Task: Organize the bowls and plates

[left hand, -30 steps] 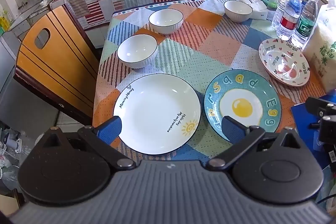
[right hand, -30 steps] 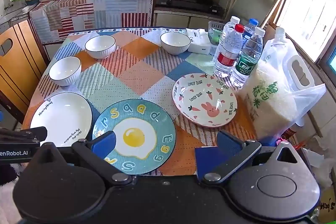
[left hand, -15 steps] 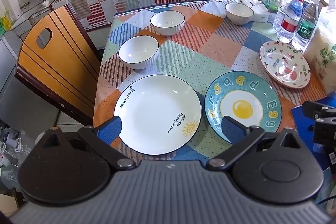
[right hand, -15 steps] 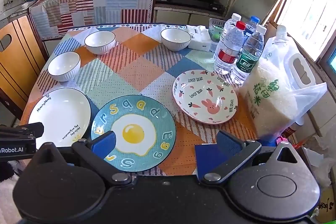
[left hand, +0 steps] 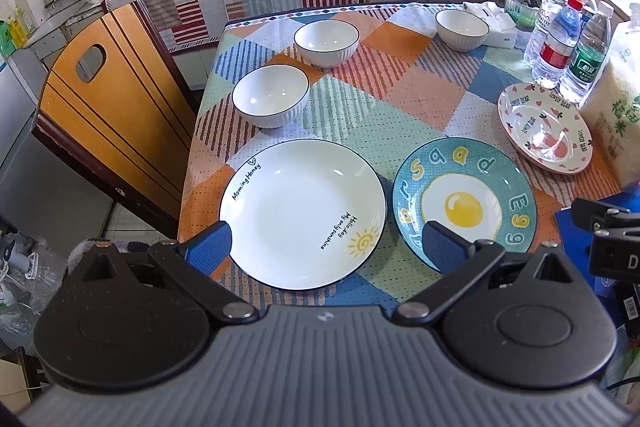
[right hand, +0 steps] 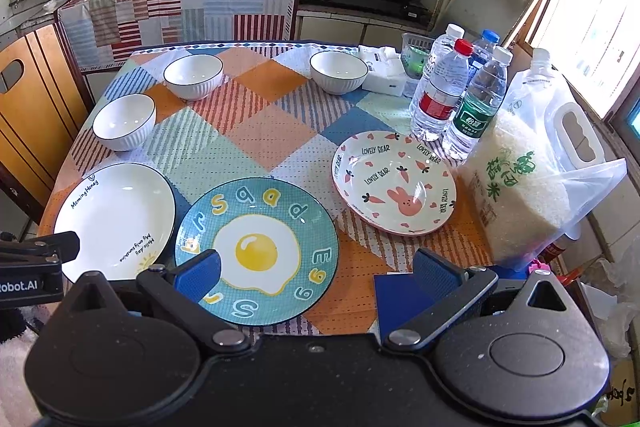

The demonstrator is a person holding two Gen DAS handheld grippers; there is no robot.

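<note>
Nothing is stacked yet, so we judge the sorting has barely begun: all three plates and all three bowls lie apart on the worktop (right hand: 256, 131). Working from the left, our left hand-held gripper (left hand: 326, 247) hangs released and empty above the near edge, its jaws spread wide over the white plate (left hand: 303, 213), which sits close to the worktop's near-left corner beside the wooden chair (left hand: 108, 115). Behind it stand the near bowl (left hand: 271, 101) and the middle bowl (left hand: 327, 41). Next comes the egg plate (right hand: 257, 251), just beside the white one. Our right hand-held gripper (right hand: 316, 273) is likewise released, holding nothing, poised over the egg plate's near rim. Further right lies the rabbit plate (right hand: 394, 183), with the far bowl (right hand: 339, 72) behind. The middle of the cloth is open for gathering things, but the right side is crowded by water bottles (right hand: 460, 99) and a rice bag (right hand: 520, 187).
</note>
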